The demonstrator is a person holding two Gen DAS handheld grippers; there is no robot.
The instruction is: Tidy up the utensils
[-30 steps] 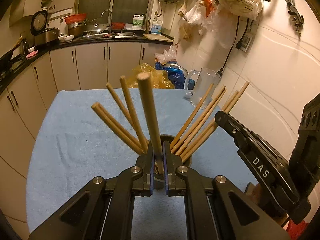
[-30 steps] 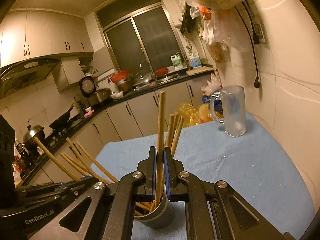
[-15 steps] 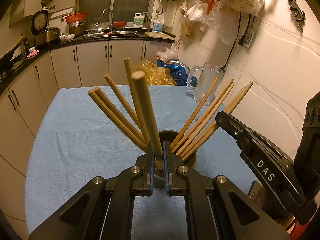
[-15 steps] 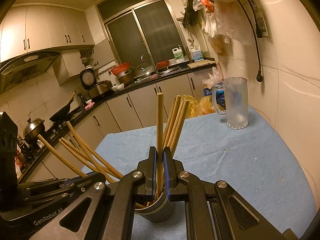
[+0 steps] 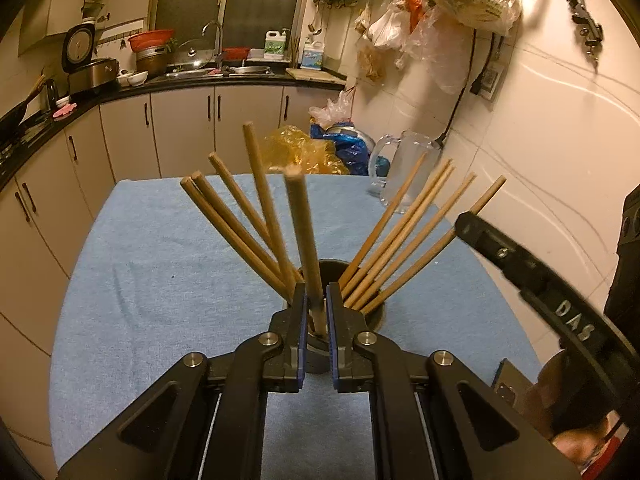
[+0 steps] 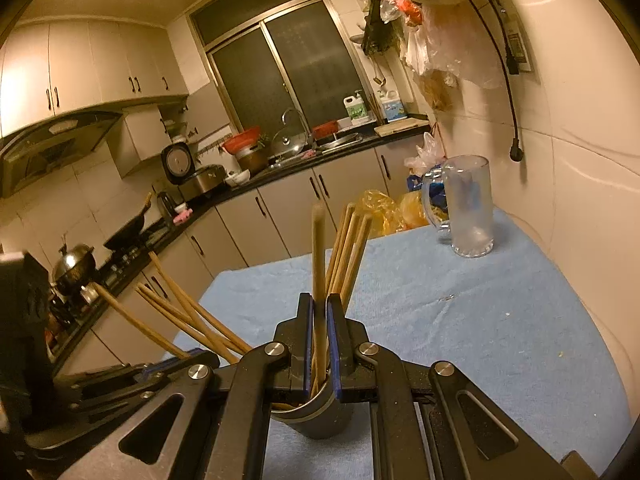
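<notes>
While the dark holder cup [image 5: 376, 312] stands on the blue cloth [image 5: 160, 280], the left gripper [image 5: 316, 320] is clamped on one upright chopstick [image 5: 306, 240] whose lower end sits in the cup. Right gripper [image 6: 319, 340] likewise grips a chopstick [image 6: 319, 272] over the same cup [image 6: 324, 416]. Remaining chopsticks [image 5: 400, 240] fan outward from the cup. A glass mug [image 6: 468, 208] stands well apart.
</notes>
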